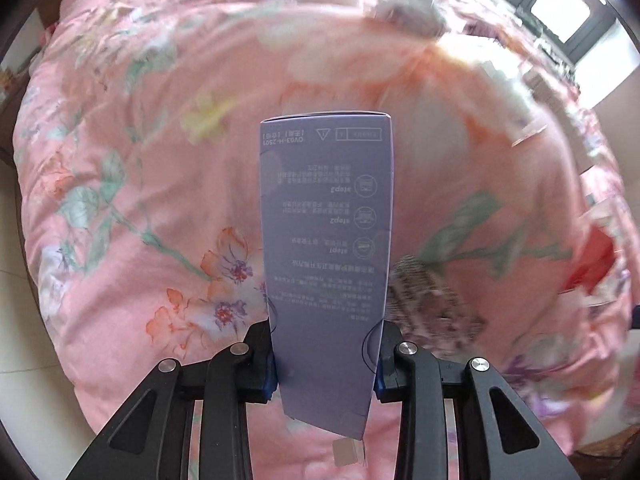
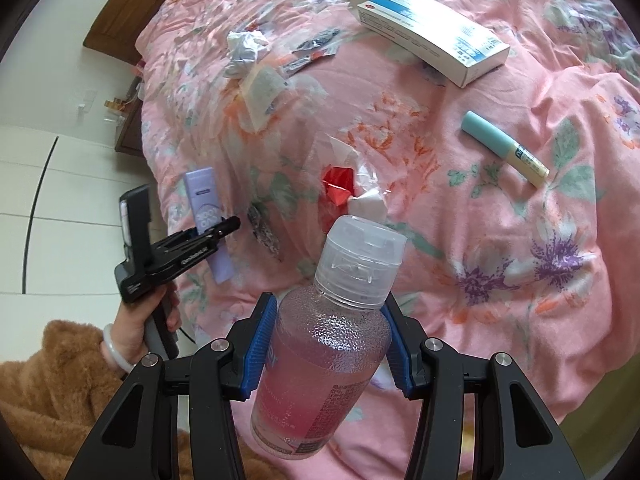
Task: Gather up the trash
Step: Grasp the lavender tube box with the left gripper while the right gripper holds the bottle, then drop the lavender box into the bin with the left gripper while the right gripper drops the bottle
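Note:
My left gripper [image 1: 326,364] is shut on a tall lilac carton [image 1: 326,240] and holds it above the pink floral bedspread [image 1: 140,140]; the same gripper [image 2: 218,229] and carton [image 2: 206,200] show at the left of the right wrist view. My right gripper [image 2: 328,340] is shut on a clear plastic bottle [image 2: 320,356] with pink liquid and a flip cap. On the bedspread [image 2: 520,320] lie a red wrapper [image 2: 340,186], a crumpled white tissue [image 2: 246,46], a white and blue box [image 2: 432,36], a teal-capped tube [image 2: 504,148] and clear plastic film [image 2: 280,96].
A dark foil scrap [image 2: 262,232] lies by the red wrapper, and torn dark wrappers [image 2: 312,50] lie farther up. A wooden headboard [image 2: 128,12] and white floor tiles [image 2: 60,200] are at the left. A window [image 1: 560,12] is at top right in the left wrist view.

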A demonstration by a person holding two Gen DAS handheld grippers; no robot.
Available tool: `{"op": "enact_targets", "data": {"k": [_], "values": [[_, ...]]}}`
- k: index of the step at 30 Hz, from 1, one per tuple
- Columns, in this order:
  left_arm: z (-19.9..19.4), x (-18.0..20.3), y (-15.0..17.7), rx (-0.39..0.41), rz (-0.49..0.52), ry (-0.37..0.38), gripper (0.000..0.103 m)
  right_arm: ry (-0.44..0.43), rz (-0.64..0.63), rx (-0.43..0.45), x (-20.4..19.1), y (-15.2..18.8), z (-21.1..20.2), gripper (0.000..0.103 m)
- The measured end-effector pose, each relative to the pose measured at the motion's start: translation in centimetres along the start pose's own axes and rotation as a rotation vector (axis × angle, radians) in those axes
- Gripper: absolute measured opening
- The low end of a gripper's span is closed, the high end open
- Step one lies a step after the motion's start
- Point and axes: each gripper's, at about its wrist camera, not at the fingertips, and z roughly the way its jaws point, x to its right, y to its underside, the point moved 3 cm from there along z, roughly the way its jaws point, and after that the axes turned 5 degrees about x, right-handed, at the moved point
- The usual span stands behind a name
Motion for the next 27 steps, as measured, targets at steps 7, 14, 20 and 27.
{"op": "enact_targets", "data": {"k": [7,14,20,27], "values": [[-6.4,-0.6,2.5,0.075,-0.094,-0.006,0.036,-0.031,-0.068,0.013,-2.1,0.2,-1.0,0.051],[-13.9,-2.6,9.0,0.16,-0.275,-0.111,0.036,-0.094,-0.215,-0.045,-6.6,1.8,0.1,0.051],[-17.2,-6.4,16.0,0.166,-0.487,-0.242,0.036,-0.155,-0.391,-0.139,-12.0,5.2,2.0,0.051],[-17.2,-10.3,28.4,0.054,-0.725,-0.344,0.036,-0.208,-0.57,-0.235,-18.0,9.8,4.7,0.051]]}}
